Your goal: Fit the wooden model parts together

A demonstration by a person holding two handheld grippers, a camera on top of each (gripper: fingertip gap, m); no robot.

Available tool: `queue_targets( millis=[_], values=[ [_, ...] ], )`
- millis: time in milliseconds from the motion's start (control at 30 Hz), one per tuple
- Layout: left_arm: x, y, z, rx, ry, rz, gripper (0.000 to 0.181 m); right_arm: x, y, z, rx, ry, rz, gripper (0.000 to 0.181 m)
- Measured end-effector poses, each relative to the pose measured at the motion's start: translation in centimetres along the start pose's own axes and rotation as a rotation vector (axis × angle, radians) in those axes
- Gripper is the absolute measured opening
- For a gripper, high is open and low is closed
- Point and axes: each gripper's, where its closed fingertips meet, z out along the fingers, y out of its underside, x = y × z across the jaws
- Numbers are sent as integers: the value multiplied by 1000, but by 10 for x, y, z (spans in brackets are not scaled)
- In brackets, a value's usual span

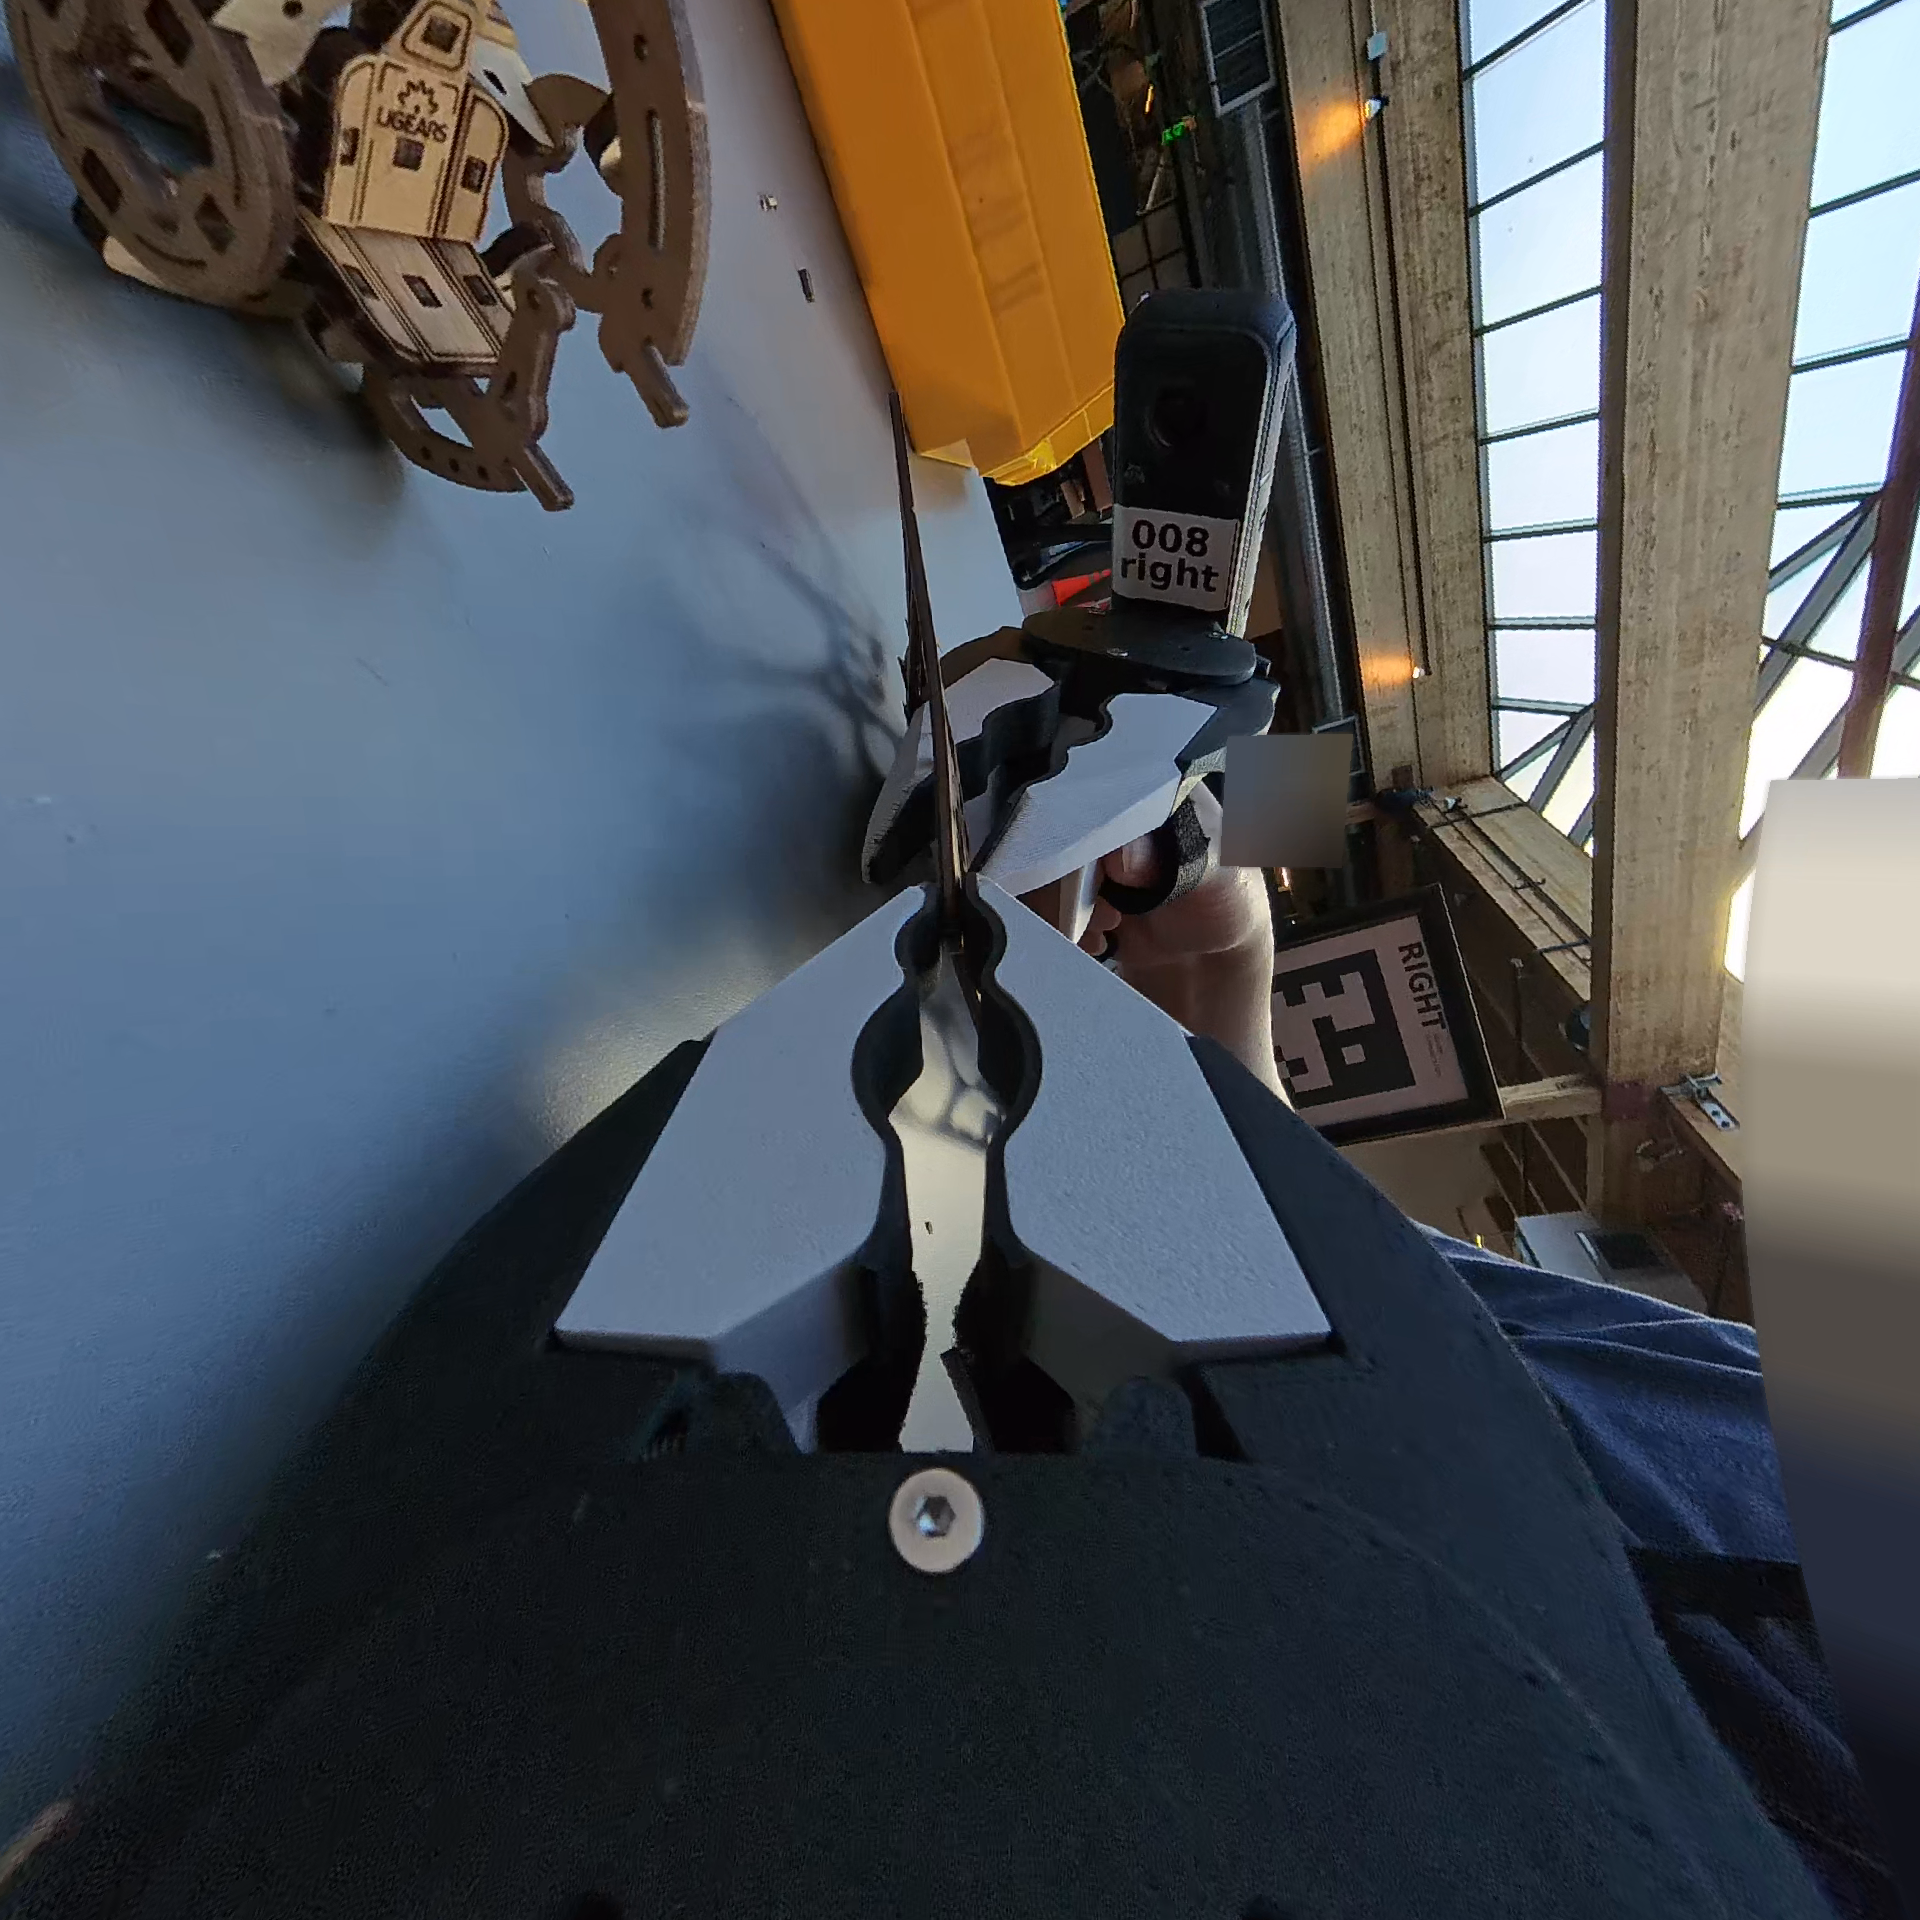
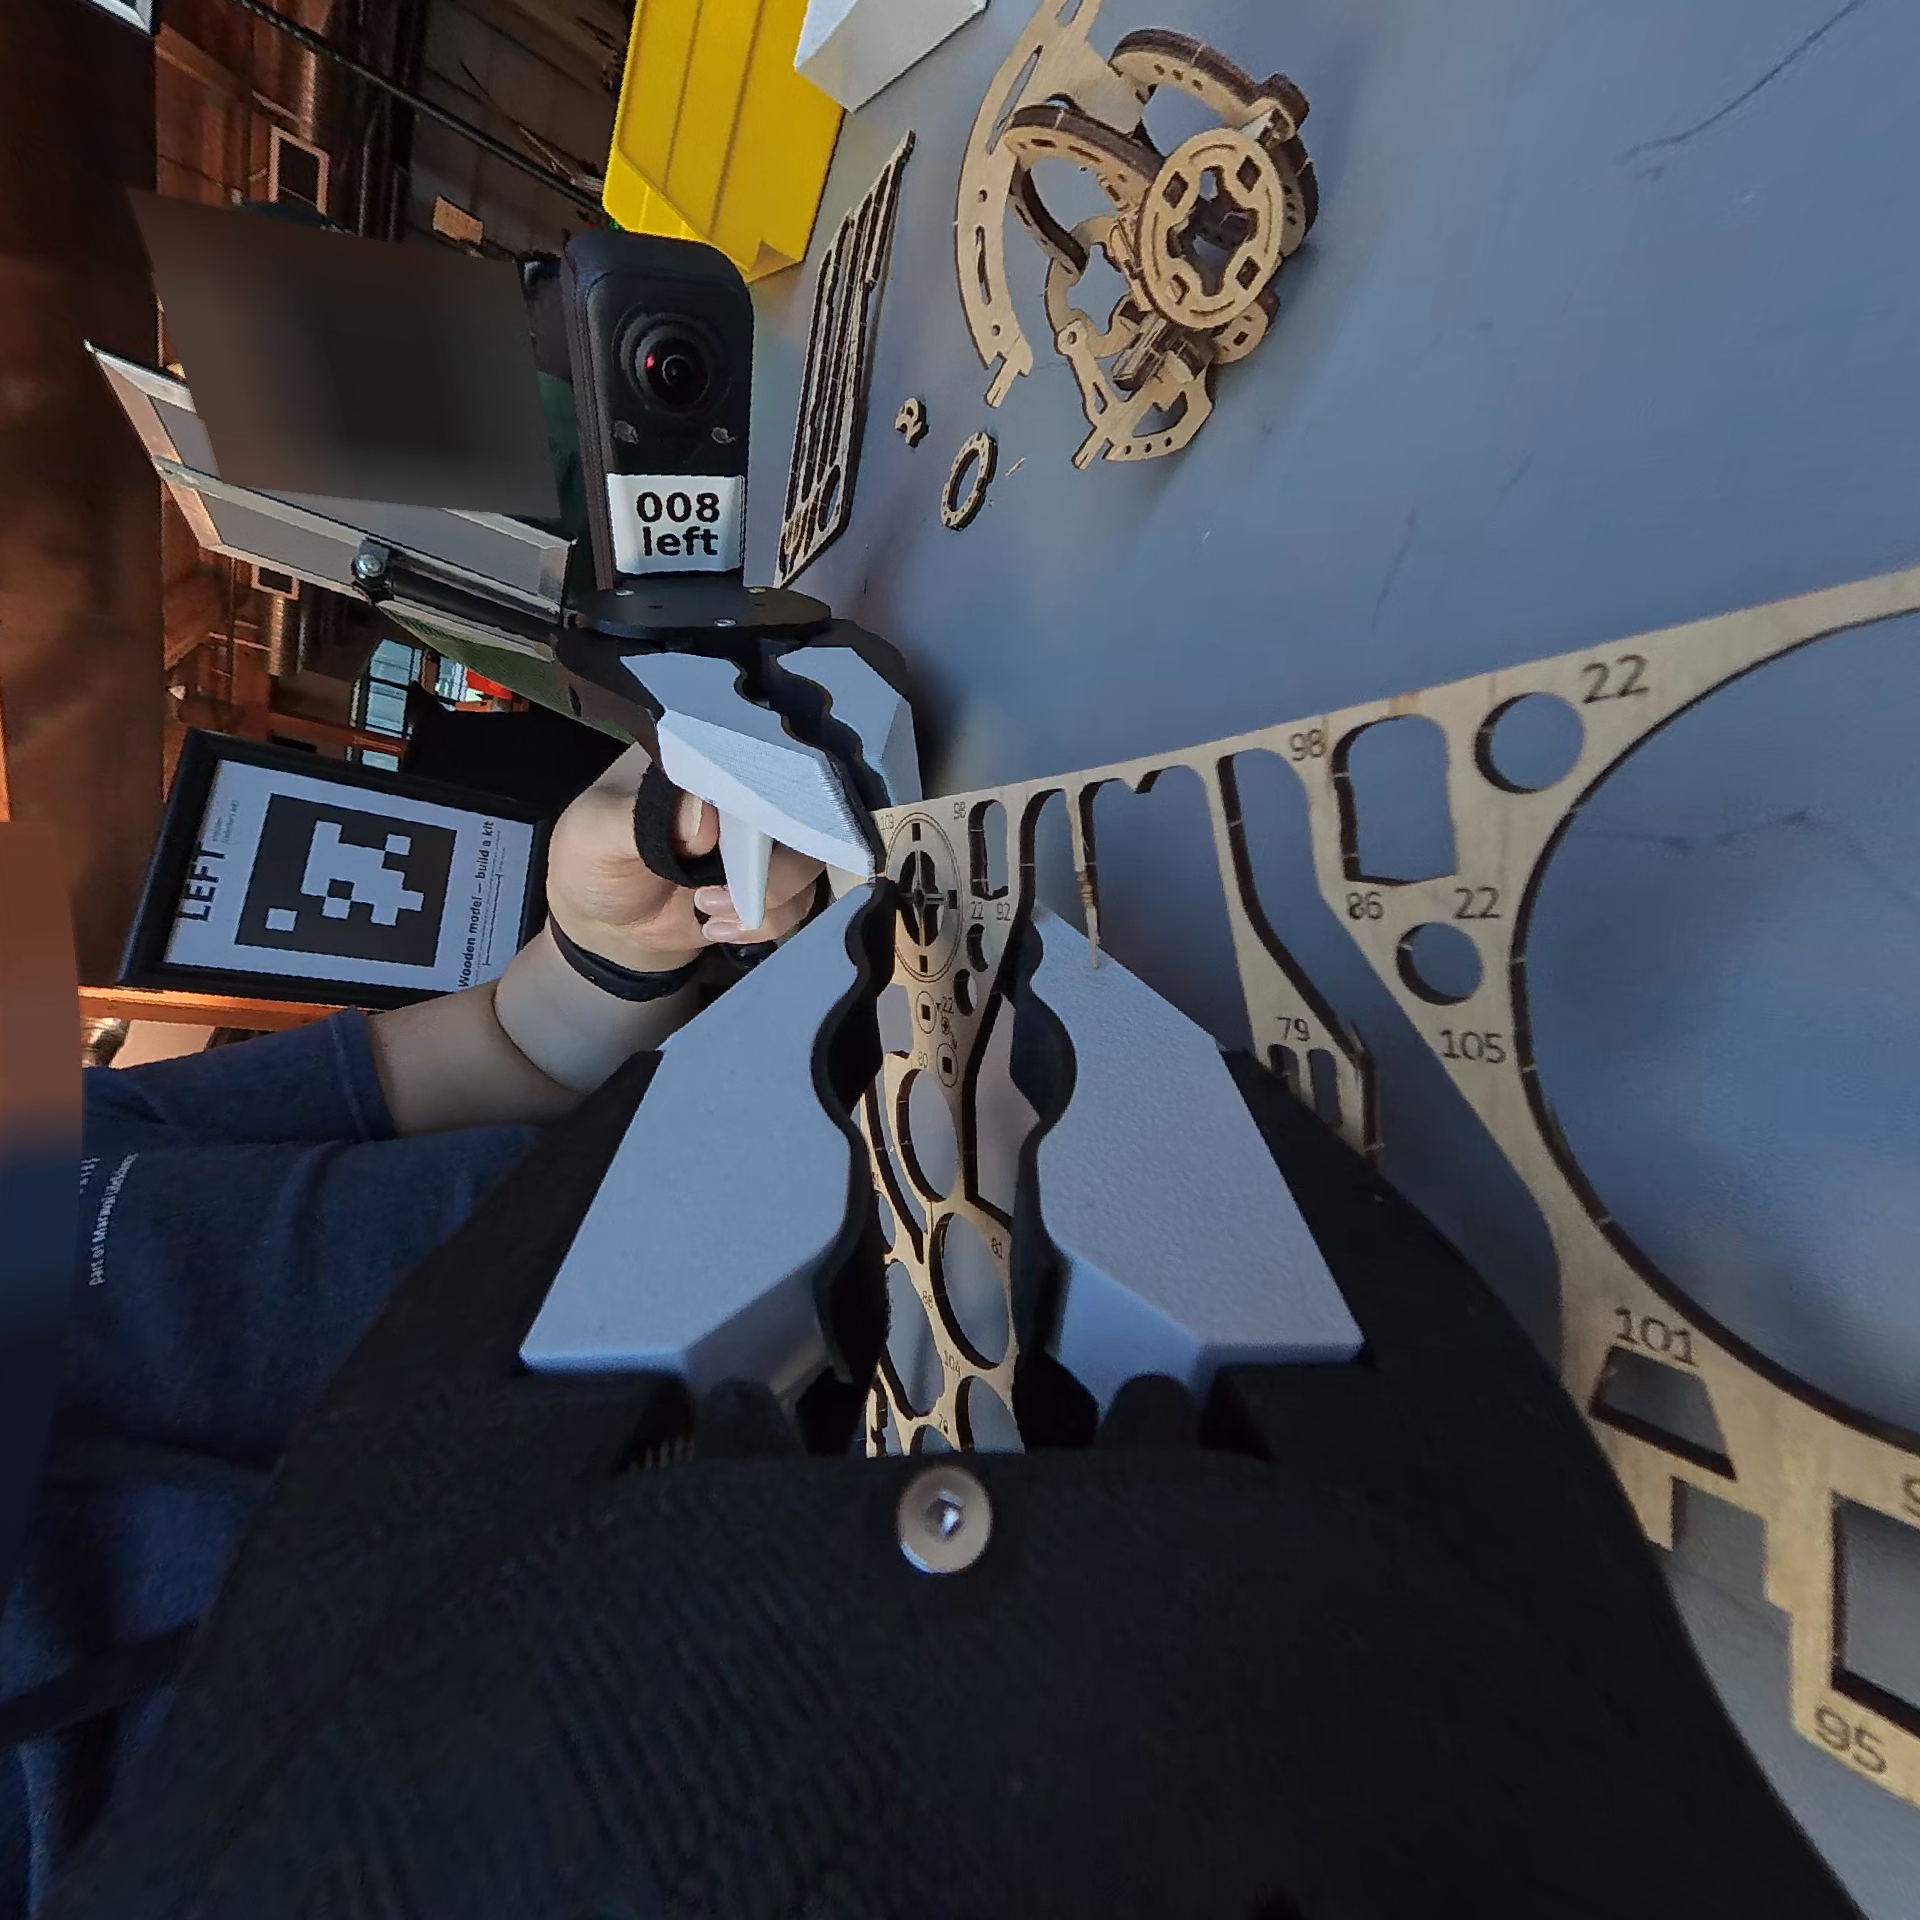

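A large laser-cut wooden sheet (image 2: 1371,909) with numbered cut-outs stands upright over the grey table (image 2: 1558,416). In the left wrist view it shows edge-on as a thin dark strip (image 1: 920,582). My left gripper (image 1: 943,906) is shut on the sheet's corner; it also shows in the right wrist view (image 2: 871,868). My right gripper (image 2: 951,909) is open, its fingers lying against the sheet's face, tips beside a round part (image 2: 925,899) still set in the sheet. It shows behind the sheet in the left wrist view (image 1: 894,842). The part-built wooden model (image 2: 1153,260) (image 1: 364,239) rests farther off.
A yellow bin (image 2: 717,125) (image 1: 966,229) stands at the table's far edge beside a white box (image 2: 883,42). A second, narrow wooden sheet (image 2: 831,364), a small wooden ring (image 2: 968,483) and a tiny piece (image 2: 912,421) lie between the bin and the model. The tips of both grippers are at nearly the same place.
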Motion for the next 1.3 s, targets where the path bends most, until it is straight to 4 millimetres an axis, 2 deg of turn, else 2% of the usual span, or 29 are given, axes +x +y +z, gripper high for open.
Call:
queue_targets(
  millis=[400,633,1167,1300],
  values=[
    [-12,6,3,-18,-70,-66,0,10,7,3,-34,-3,43,15],
    [-15,7,3,-12,-118,-25,0,13,9,5,-50,4,64,14],
    [-19,7,4,-9,-147,-19,1,15,9,5,-57,0,79,10],
    [-16,6,3,-4,-130,-12,1,12,9,4,-63,-7,96,14]
  ],
)
